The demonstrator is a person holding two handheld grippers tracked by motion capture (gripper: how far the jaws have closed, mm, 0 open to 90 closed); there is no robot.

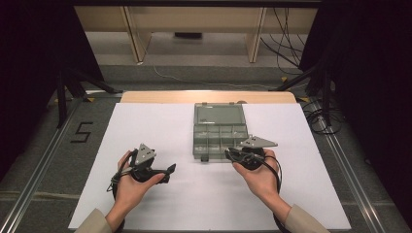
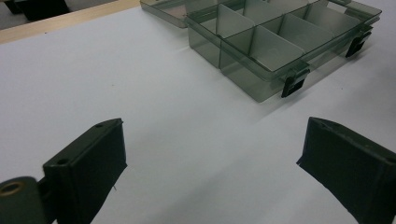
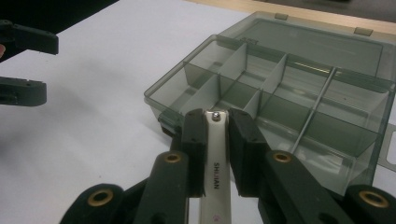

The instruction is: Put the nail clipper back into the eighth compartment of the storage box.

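the right claw (image 3: pixel 215 140) is pinching a slim white tool printed "shuan", most likely a nail clipper (image 3: pixel 215 158). its jaws press on the two flat faces, and the riveted tip pokes out just past the pads. the clipper's long axis runs straight along the claw, pointing away from the hand toward the compartment box (image 3: pixel 280 107).

that smoky translucent box sits open on the white desk (image 1: pixel 160 121), lid folded flat on its far side, with the dividers showing nothing inside that i can make out. in the high view the right claw (image 1: pixel 232 154) hovers at the box's (image 1: pixel 219 136) near right corner, tip aimed leftward along the near wall. the closest cell lies just beyond and a little to the left of the clipper tip, so a short push forward and down would probably land it there.

the left claw (image 2: pixel 212 149) is spread wide with nothing between its jaws. it rests well to the left of the box (image 2: pixel 280 42), making the right hand clearly the nearer one.
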